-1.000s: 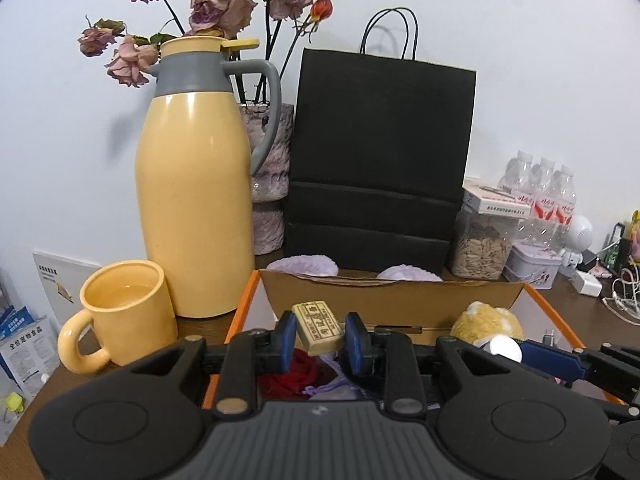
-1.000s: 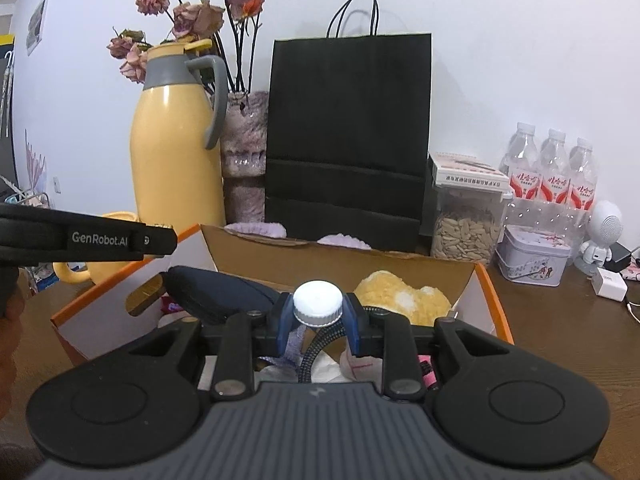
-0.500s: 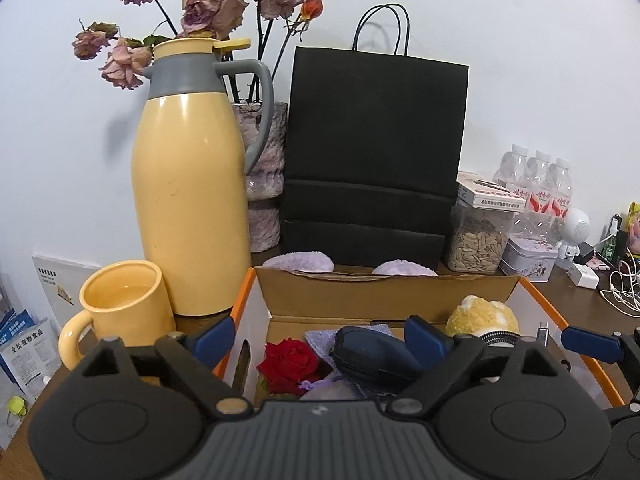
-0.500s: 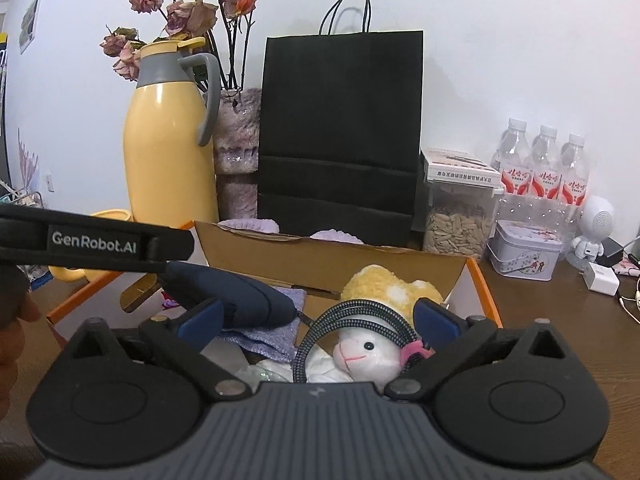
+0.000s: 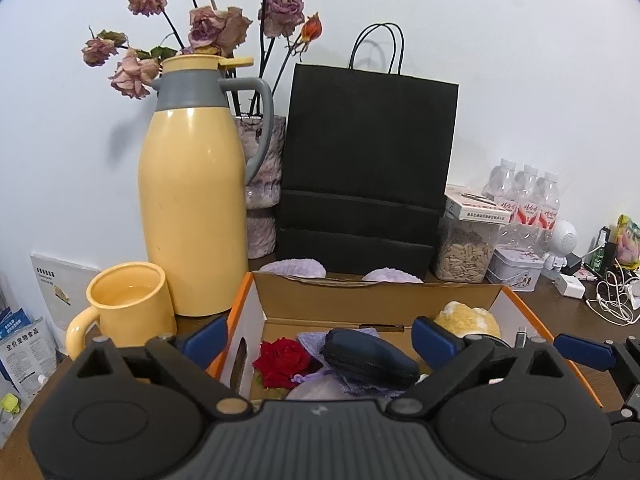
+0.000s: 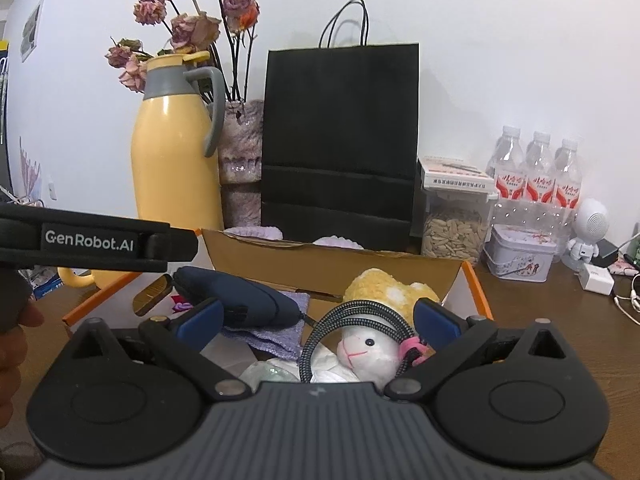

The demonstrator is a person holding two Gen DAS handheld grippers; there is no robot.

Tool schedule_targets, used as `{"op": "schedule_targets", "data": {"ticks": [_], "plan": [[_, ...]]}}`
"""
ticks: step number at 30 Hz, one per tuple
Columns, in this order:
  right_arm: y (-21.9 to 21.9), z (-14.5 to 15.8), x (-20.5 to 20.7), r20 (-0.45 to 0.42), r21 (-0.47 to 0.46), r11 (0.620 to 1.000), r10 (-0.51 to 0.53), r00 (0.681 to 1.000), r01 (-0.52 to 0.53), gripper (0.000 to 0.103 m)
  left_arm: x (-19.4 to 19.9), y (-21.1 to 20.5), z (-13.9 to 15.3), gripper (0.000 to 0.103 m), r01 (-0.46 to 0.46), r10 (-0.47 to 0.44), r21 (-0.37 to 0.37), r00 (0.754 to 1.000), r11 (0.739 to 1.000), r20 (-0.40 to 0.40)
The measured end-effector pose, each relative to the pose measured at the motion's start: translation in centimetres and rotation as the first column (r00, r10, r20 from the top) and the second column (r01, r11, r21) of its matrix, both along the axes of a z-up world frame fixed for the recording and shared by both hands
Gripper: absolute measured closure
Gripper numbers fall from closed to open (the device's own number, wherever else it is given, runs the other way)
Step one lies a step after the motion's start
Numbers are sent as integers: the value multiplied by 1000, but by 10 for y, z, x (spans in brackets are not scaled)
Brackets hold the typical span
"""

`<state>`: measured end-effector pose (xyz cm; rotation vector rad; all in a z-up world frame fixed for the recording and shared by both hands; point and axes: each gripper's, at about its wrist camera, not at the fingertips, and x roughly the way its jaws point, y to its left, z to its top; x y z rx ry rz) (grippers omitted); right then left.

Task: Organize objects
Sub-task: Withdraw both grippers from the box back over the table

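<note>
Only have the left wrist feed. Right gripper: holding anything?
Observer: No. The right gripper has just been opening; its jaws stand wide, with nothing pressed between the pads.
Operator: What's under it?
Observer: A plush lamb lying in the cardboard box, its white face toward the right wrist camera.
Operator: Anything on the lamb?
Observer: A braided cable loops over its head.

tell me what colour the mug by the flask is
Pale yellow, like the flask; the mug shows best in the left wrist view.
</note>
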<state>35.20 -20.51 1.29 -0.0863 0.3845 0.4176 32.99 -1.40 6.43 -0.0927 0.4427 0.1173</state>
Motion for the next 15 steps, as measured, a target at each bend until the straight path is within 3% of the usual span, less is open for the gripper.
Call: {"op": "schedule_targets", "data": {"ticks": [15], "plan": [[1, -7, -54, -6, -58, 998, 27, 1000, -27, 0, -52, 6, -7, 0, -11, 11, -42, 1000, 999, 7]]}}
